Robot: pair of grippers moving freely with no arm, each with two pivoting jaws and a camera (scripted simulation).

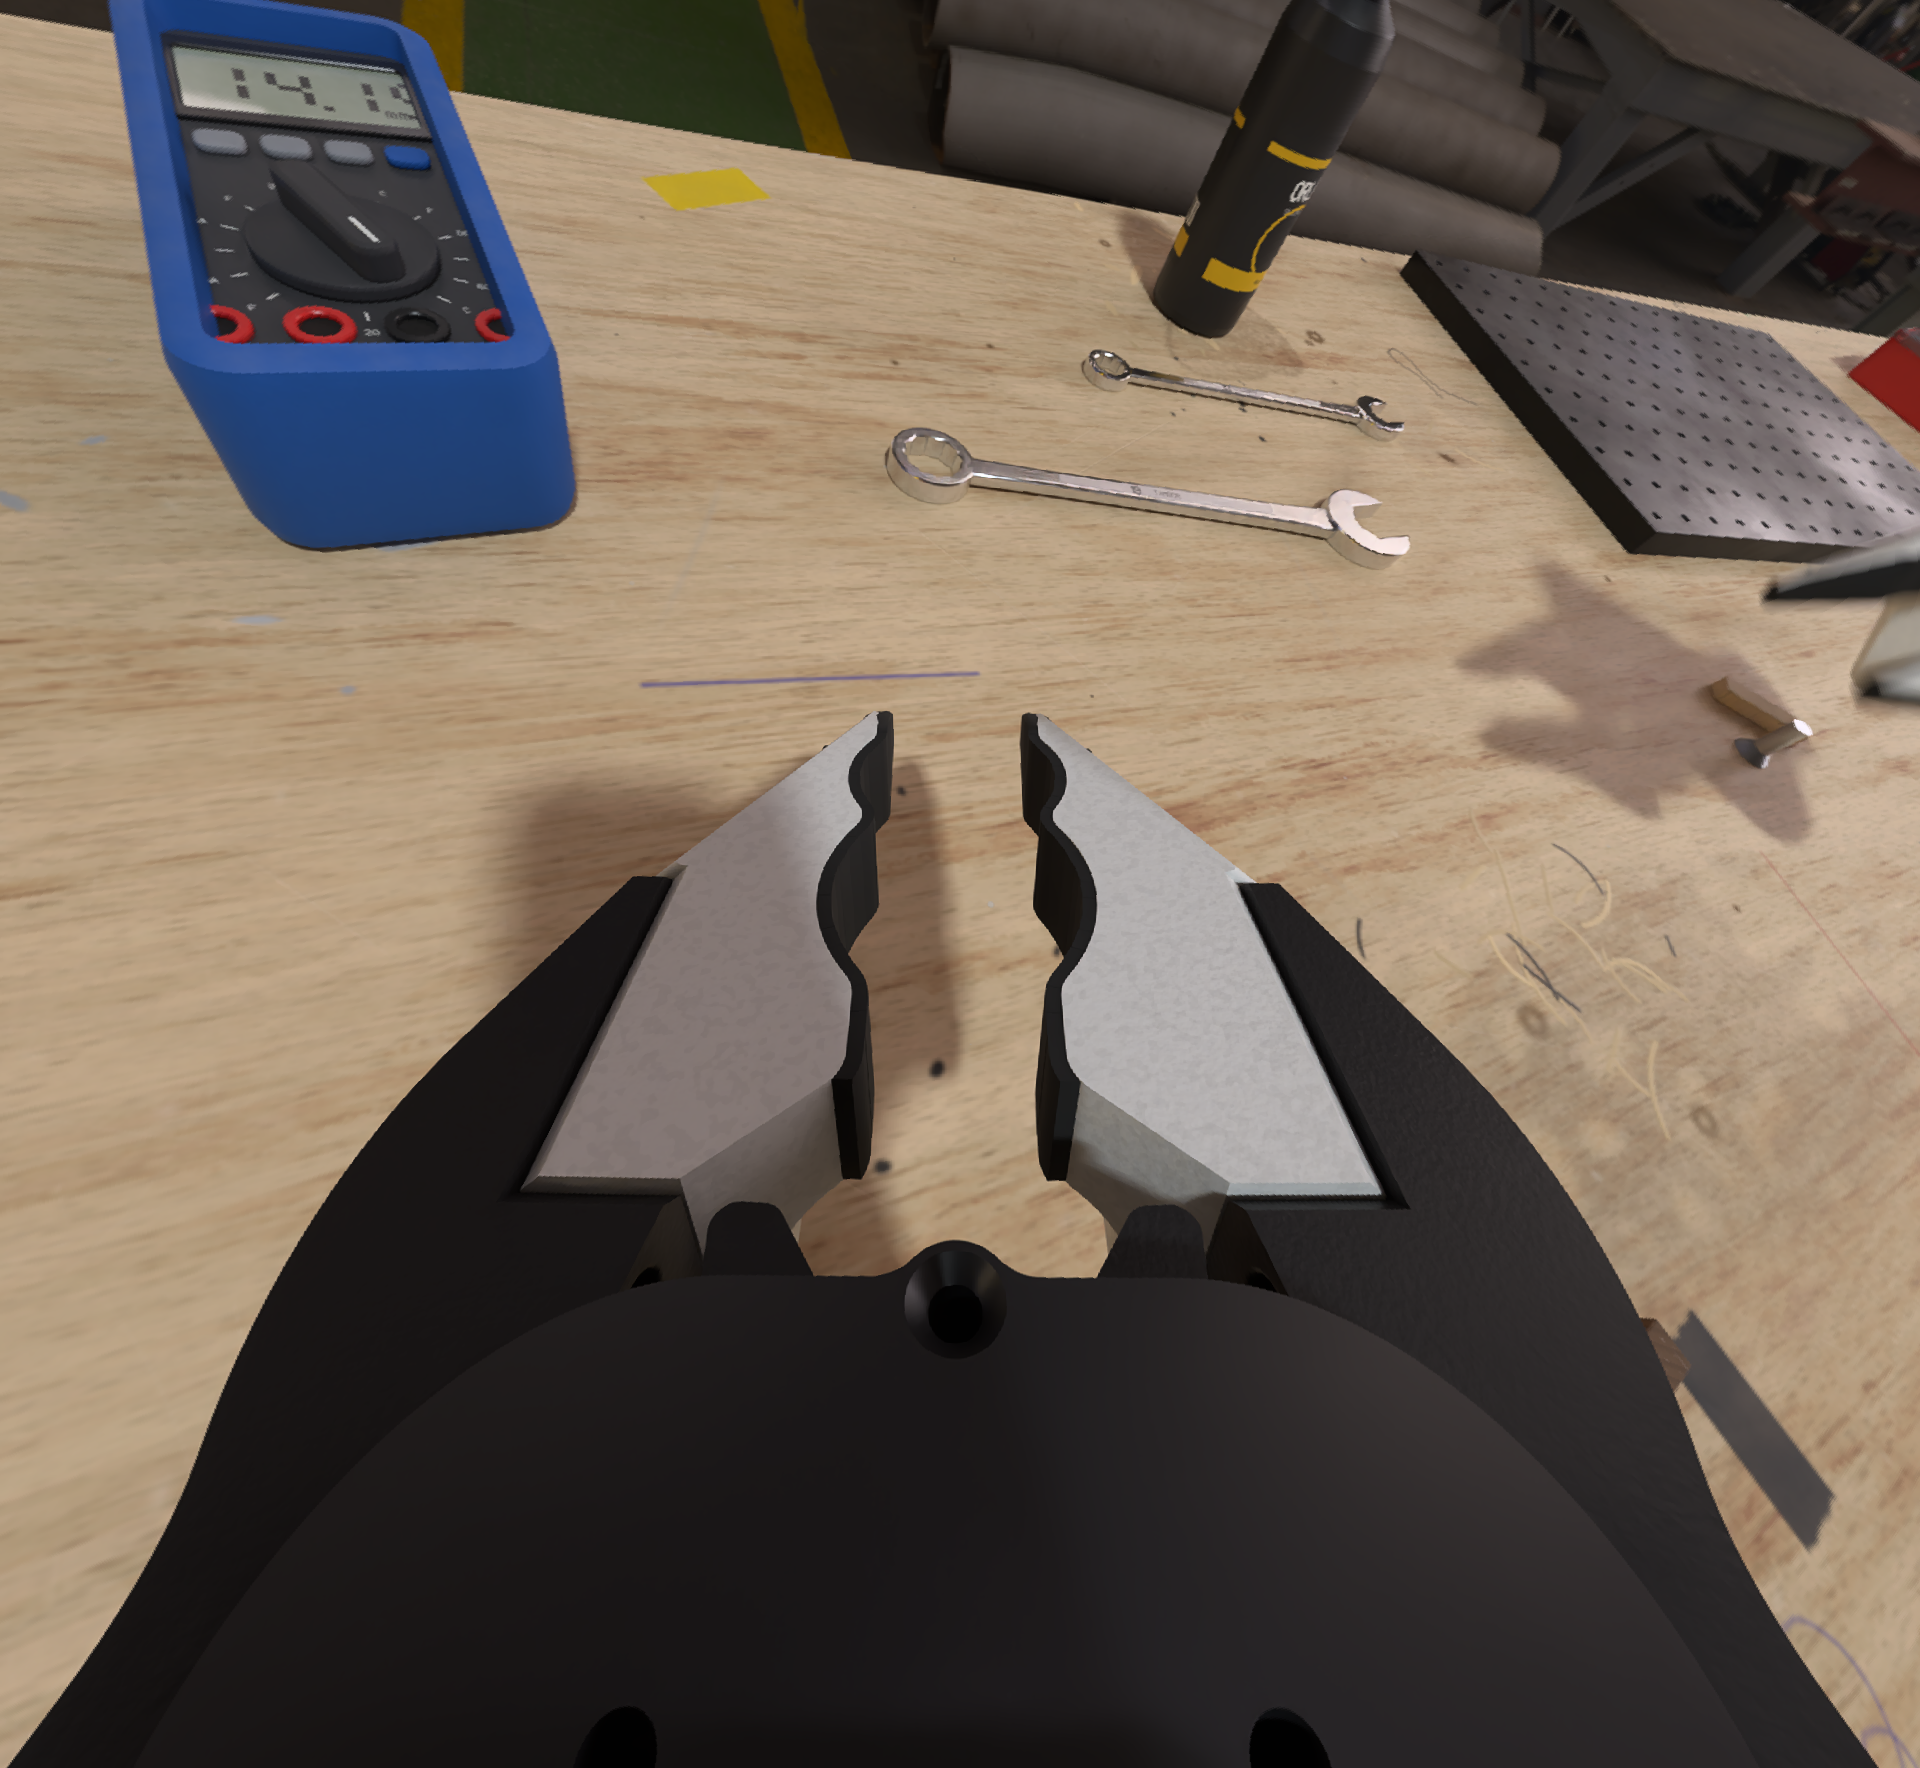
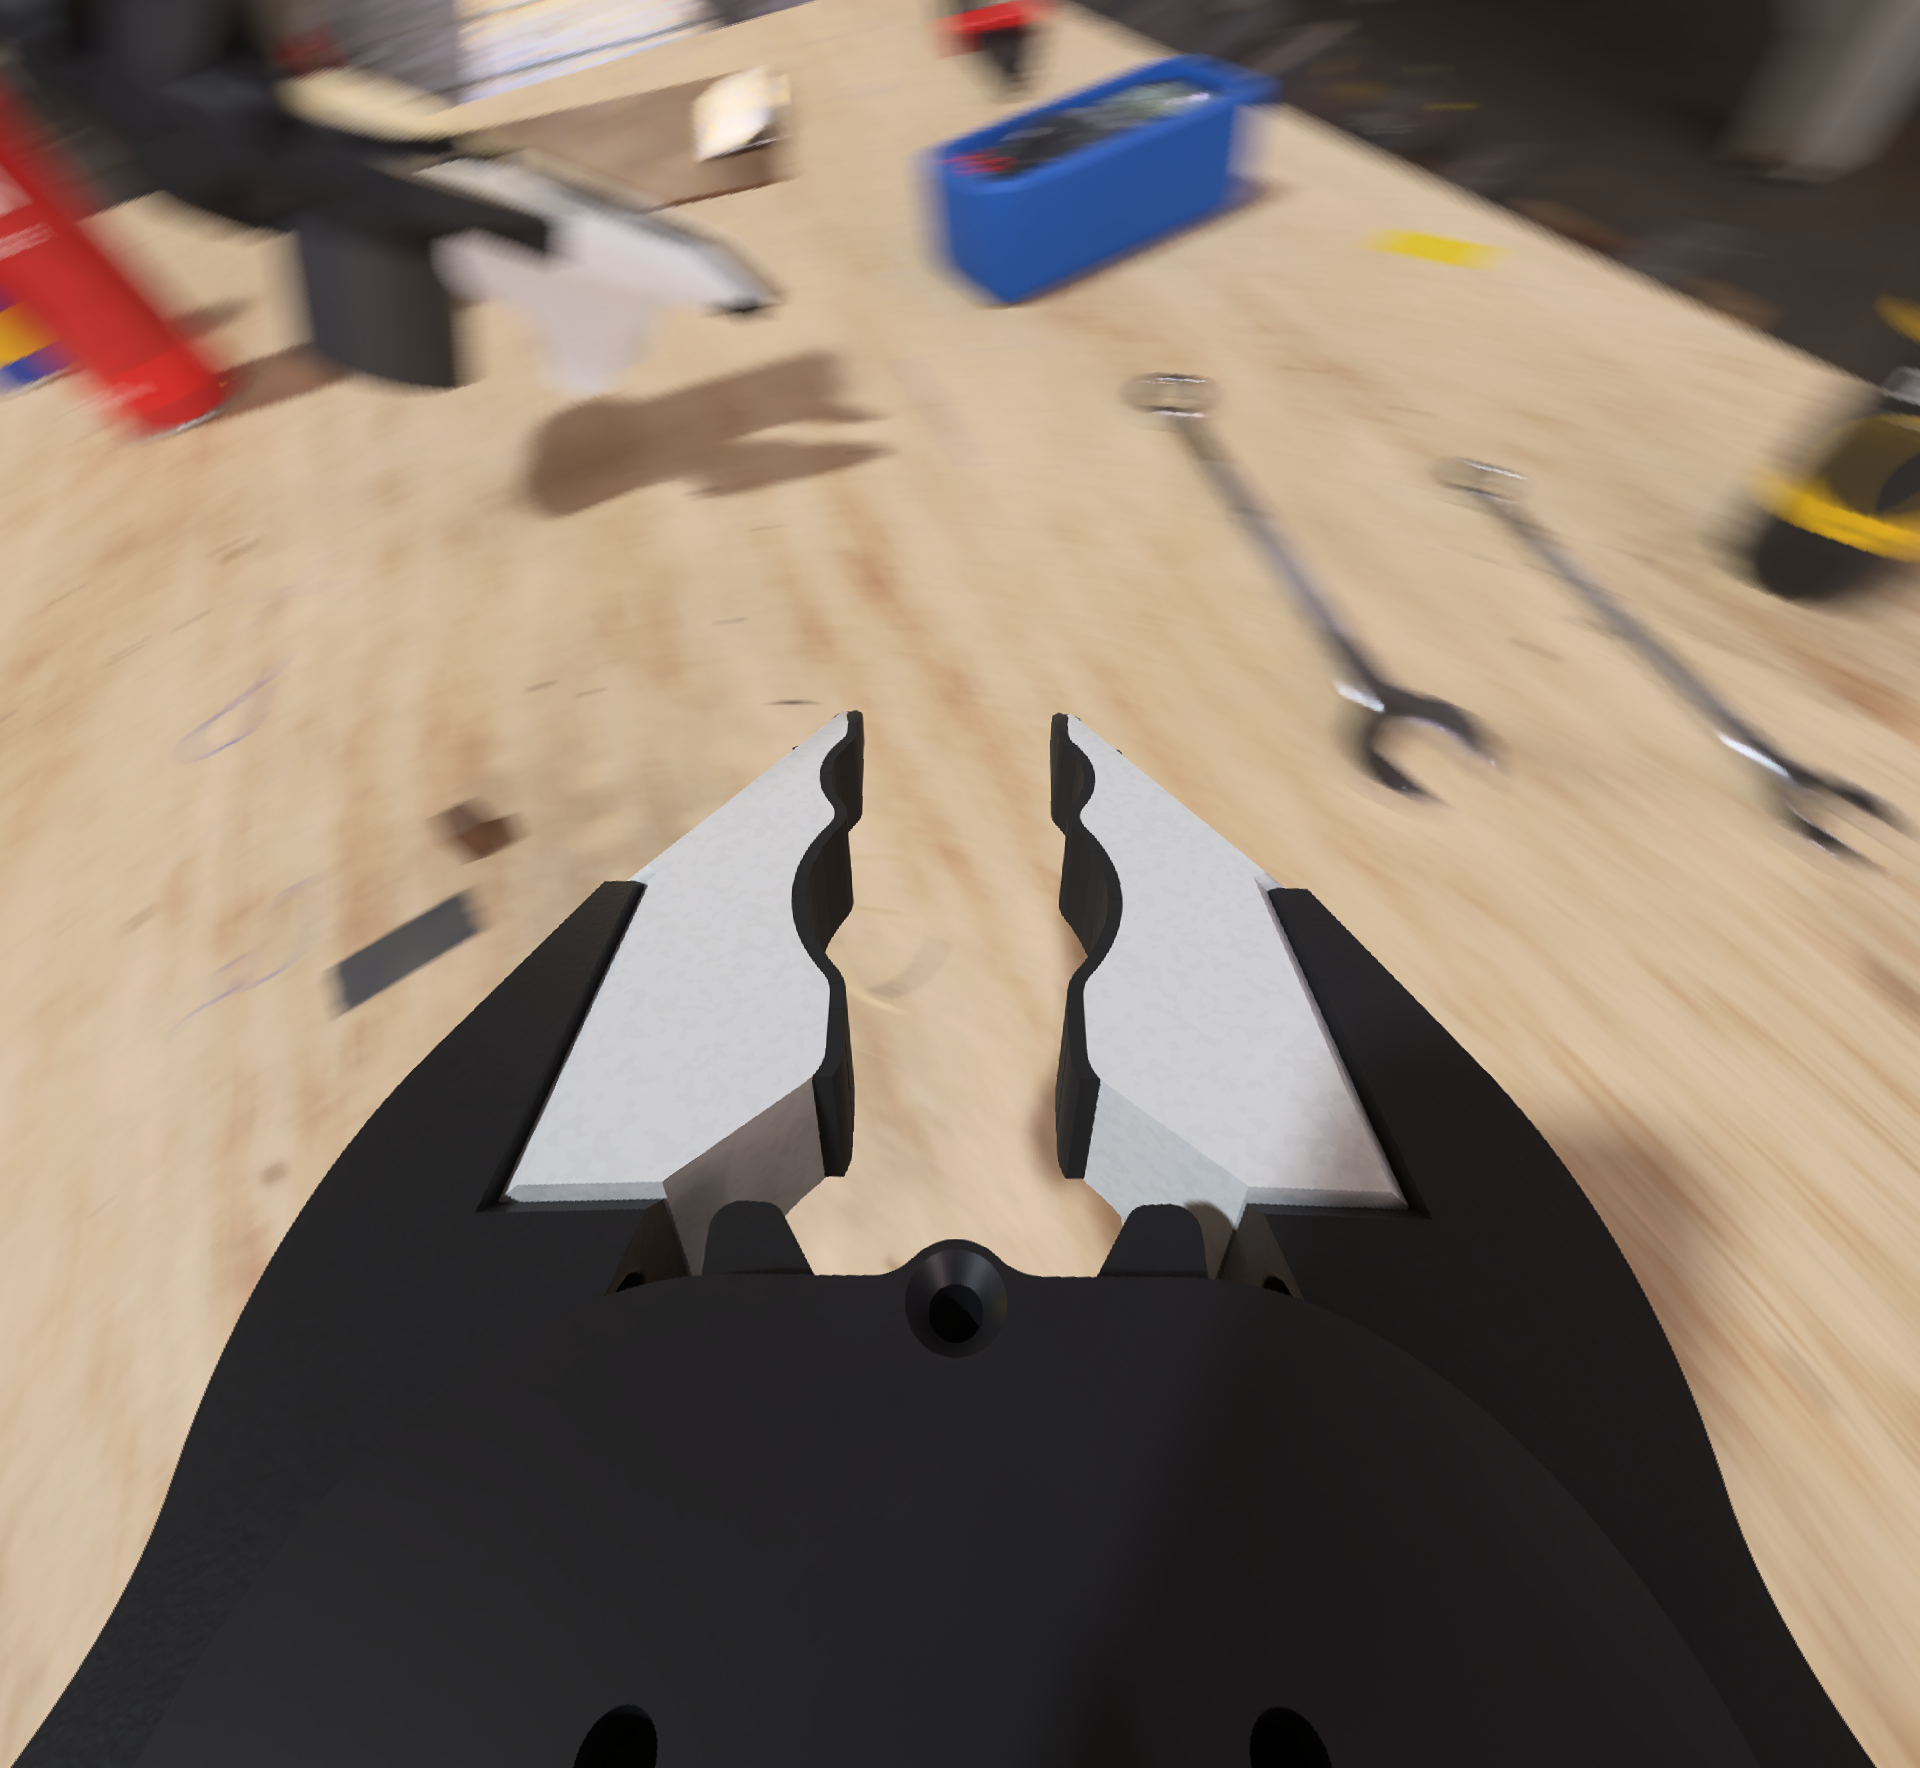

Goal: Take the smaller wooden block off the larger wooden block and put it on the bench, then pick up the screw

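Observation:
My left gripper (image 1: 956,721) is open and empty, low over the bare wooden bench (image 1: 727,835). The screw (image 1: 1761,726), small with a brass and a silver part, lies on the bench far to its right. My right gripper's tips (image 1: 1844,627) show just above the screw at the frame's edge. The right wrist view is blurred by motion. There my right gripper (image 2: 956,721) is open and empty above the bench. Far behind my left gripper (image 2: 717,274), a small pale block (image 2: 740,113) seems to sit on a larger brown block (image 2: 623,144). The screw does not show in that view.
A blue multimeter (image 1: 332,264) lies at the left, two wrenches (image 1: 1143,492) (image 1: 1236,393) in the middle, and a black bottle (image 1: 1278,139) stands behind them. A dark perforated plate (image 1: 1683,409) lies at the right. A red can (image 2: 94,295) and a grey strip (image 2: 405,949) also show.

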